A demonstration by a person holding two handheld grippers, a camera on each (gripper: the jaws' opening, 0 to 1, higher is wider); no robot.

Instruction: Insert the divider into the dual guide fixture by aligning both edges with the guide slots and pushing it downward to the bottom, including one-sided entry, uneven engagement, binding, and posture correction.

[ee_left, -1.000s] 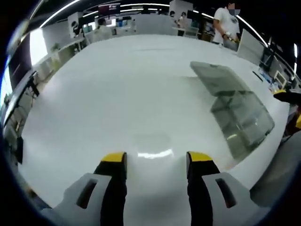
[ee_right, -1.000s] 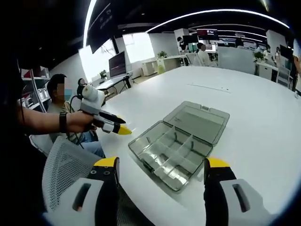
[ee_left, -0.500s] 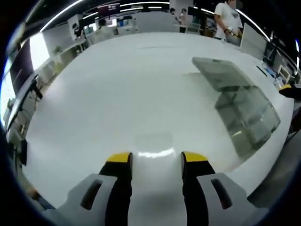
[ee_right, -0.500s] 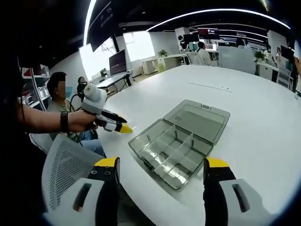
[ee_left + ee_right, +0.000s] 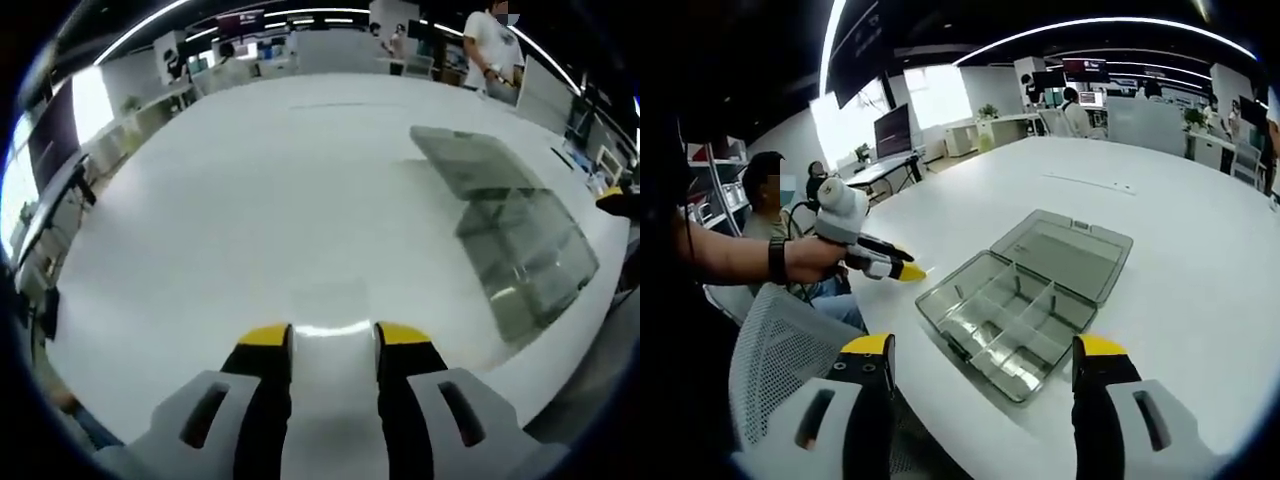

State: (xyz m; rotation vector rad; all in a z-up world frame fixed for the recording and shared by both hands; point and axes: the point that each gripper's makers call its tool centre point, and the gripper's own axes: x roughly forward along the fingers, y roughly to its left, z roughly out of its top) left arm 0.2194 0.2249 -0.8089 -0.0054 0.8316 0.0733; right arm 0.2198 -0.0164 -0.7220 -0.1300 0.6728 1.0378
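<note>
In the left gripper view, the left gripper [image 5: 331, 335] hangs low over the white table [image 5: 250, 190], its yellow-tipped jaws set a narrow gap apart. Between and just ahead of the tips lies a small clear divider [image 5: 328, 303], flat on the tabletop; whether the jaws touch it cannot be told, and they have hold of nothing. Off to the right, well apart from the divider, sits the smoky clear compartment box [image 5: 525, 255] with its lid [image 5: 468, 160] thrown back flat on the table. A person in a white shirt [image 5: 489, 45] stands at the far edge of the table.

In the right gripper view, the right gripper [image 5: 980, 350] is held off the near table edge, jaws spread wide and empty. Beyond them the compartment box [image 5: 1005, 320] lies open, its inner partitions upright, the lid [image 5: 1068, 250] lying open behind. To the left, a hand [image 5: 815, 258] holds the left gripper [image 5: 908, 270] with its yellow tips down at the tabletop, near the box's left corner but apart from it. A seated person [image 5: 765, 195] is behind, and a mesh chair back [image 5: 780, 365] stands below the table edge.
</note>
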